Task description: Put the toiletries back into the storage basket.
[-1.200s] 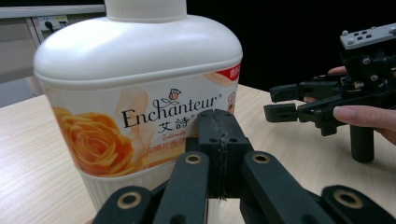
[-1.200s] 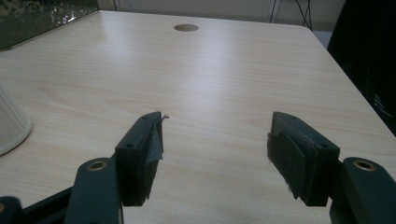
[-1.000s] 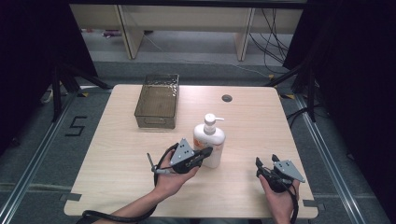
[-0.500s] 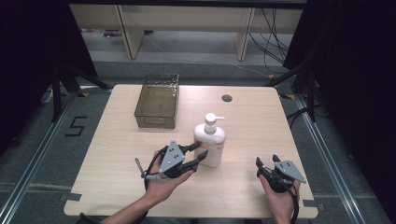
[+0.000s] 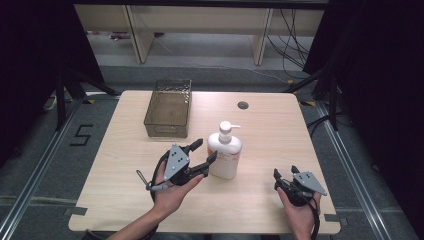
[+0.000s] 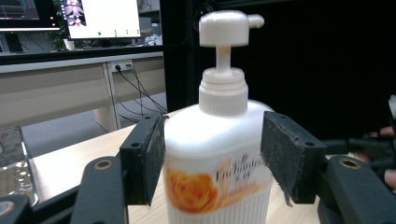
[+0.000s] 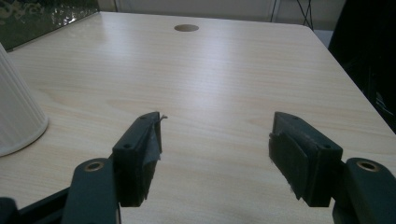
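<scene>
A white pump bottle (image 5: 225, 155) with an orange flower label stands upright in the middle of the wooden table (image 5: 260, 135). My left gripper (image 5: 205, 151) lies level in the person's hand just left of it. Its jaws have just been opening and now stand wide. In the left gripper view the bottle (image 6: 219, 135) rises between the two pads (image 6: 149, 158), which flank its sides without pressing on it. My right gripper (image 5: 285, 172) rests near the table's front right corner, open and holding nothing (image 7: 215, 140). The bottle's ribbed base (image 7: 16, 116) shows at its left.
A metal mesh box (image 5: 168, 107) stands at the back left of the table. A round cable hole (image 5: 243, 105) lies at the back centre. Bare wood stretches between the bottle and my right gripper. Shelving and cables are beyond the far edge.
My left gripper's jaws went from shut to wide open, and the hand lifted a little and drew slightly left. The right gripper and the bottle stayed put.
</scene>
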The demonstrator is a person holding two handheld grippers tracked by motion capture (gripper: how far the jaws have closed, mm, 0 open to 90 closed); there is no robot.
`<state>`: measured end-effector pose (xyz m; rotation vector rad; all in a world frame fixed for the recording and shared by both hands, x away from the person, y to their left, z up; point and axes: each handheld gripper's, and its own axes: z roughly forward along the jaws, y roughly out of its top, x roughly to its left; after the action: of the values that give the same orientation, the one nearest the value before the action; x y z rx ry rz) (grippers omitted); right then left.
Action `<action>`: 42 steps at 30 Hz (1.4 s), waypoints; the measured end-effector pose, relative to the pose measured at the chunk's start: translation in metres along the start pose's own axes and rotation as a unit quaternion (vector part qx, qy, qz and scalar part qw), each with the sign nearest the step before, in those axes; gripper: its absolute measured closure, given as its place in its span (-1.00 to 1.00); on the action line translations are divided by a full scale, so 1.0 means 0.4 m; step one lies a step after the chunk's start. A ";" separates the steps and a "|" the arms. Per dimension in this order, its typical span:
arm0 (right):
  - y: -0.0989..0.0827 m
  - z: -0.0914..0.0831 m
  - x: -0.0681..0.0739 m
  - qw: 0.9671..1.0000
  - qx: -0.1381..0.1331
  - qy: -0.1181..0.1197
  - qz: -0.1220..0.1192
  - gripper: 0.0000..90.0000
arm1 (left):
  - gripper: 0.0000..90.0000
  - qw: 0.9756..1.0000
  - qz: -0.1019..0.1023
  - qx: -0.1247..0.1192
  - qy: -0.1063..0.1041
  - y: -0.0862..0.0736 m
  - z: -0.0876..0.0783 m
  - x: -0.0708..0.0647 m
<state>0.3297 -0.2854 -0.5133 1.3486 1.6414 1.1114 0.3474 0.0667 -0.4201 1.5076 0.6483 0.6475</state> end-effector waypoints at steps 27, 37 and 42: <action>0.000 0.001 0.003 1.000 0.000 -0.003 0.001 -0.23 | -0.08 0.998 -0.005 -0.005 0.068 0.082 0.125 -0.065; 0.001 -0.001 0.004 1.000 0.008 -0.003 0.001 -0.23 | -0.06 0.996 -0.006 0.009 0.086 0.092 0.143 -0.068; 0.002 -0.003 0.006 1.000 0.012 -0.003 0.004 -0.23 | -0.04 0.996 -0.007 0.008 0.092 0.099 0.149 -0.069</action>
<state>0.3284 -0.2833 -0.5123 1.3727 1.6506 1.0939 0.3729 0.0047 -0.3828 1.4671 0.8065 0.7779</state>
